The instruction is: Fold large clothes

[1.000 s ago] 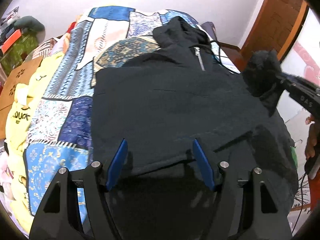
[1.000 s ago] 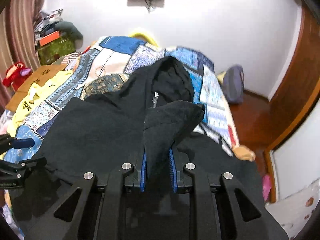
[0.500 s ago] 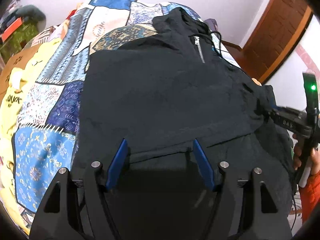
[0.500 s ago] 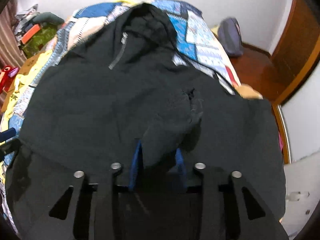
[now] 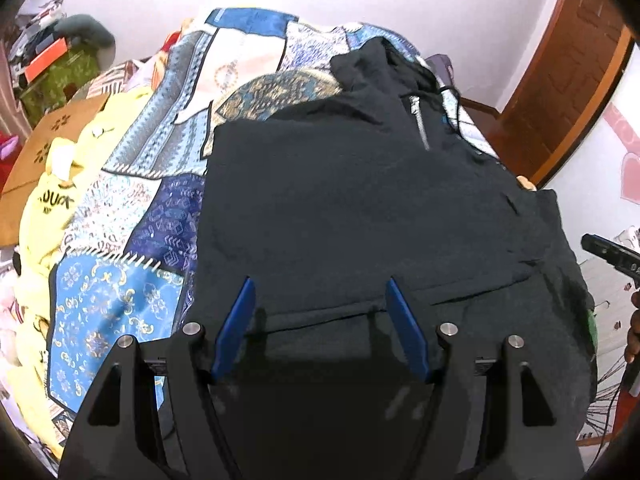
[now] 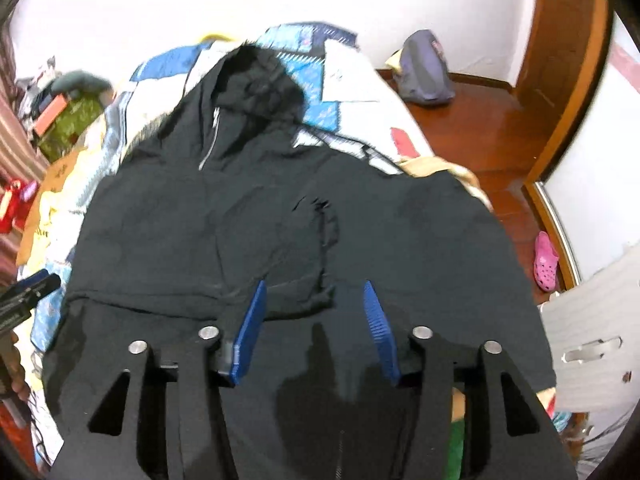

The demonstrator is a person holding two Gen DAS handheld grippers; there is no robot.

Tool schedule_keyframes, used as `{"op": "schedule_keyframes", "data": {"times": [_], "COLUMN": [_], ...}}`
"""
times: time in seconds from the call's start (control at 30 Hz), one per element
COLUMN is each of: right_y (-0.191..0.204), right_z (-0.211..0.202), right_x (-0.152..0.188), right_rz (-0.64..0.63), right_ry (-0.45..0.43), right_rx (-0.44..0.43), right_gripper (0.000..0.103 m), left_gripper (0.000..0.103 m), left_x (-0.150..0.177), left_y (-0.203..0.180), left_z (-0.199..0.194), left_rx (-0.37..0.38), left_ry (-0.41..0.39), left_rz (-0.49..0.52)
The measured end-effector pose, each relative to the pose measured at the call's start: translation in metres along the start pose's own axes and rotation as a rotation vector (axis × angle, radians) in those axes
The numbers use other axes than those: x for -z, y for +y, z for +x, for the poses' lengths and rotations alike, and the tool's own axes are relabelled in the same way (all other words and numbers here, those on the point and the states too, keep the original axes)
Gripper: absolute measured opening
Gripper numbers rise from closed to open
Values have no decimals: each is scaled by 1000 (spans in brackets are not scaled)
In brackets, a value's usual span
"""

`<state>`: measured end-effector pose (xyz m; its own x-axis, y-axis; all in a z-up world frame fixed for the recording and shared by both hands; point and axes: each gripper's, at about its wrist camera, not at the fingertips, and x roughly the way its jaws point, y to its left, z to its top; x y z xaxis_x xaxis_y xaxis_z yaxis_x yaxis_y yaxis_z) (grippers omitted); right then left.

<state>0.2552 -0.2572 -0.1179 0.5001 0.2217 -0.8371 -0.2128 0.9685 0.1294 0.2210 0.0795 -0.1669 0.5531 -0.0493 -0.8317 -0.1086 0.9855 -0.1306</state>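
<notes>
One black hoodie [image 6: 248,216] lies flat mid-frame on one patchwork quilt [image 5: 132,208], hood at top. Right gripper [image 6: 316,312]: jaws just opening, spread, sleeve lying free between them. Left gripper [image 5: 320,312]: spread, empty, low centre above hem.

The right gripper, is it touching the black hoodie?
Apart. In the right wrist view, the right gripper, its jaws just opened, has nothing between its pads; the hoodie lies flat below.

The black hoodie [image 6: 280,220]'s near hem is hidden behind the gripper bodies; the far bedside clutter [image 6: 60,116] is blurred.
</notes>
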Motion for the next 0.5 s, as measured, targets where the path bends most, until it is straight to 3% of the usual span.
{"op": "schedule_keyframes", "data": {"times": [0.23, 0.37, 0.5], "right_y": [-43, -76, -109], "right_z": [-34, -44, -37], "right_x": [3, 16, 36], "right_rz": [89, 164, 258], "right_ry": [-67, -71, -30], "right_rx": [60, 91, 102], "right_gripper": [54, 67, 68], "left_gripper": [67, 67, 67], "left_x": [-13, -22, -26], "left_y": [-33, -57, -73], "left_z": [-18, -22, -20], "left_rx": [26, 49, 76], "left_ry": [-55, -78, -86], "left_rz": [77, 114, 128]}}
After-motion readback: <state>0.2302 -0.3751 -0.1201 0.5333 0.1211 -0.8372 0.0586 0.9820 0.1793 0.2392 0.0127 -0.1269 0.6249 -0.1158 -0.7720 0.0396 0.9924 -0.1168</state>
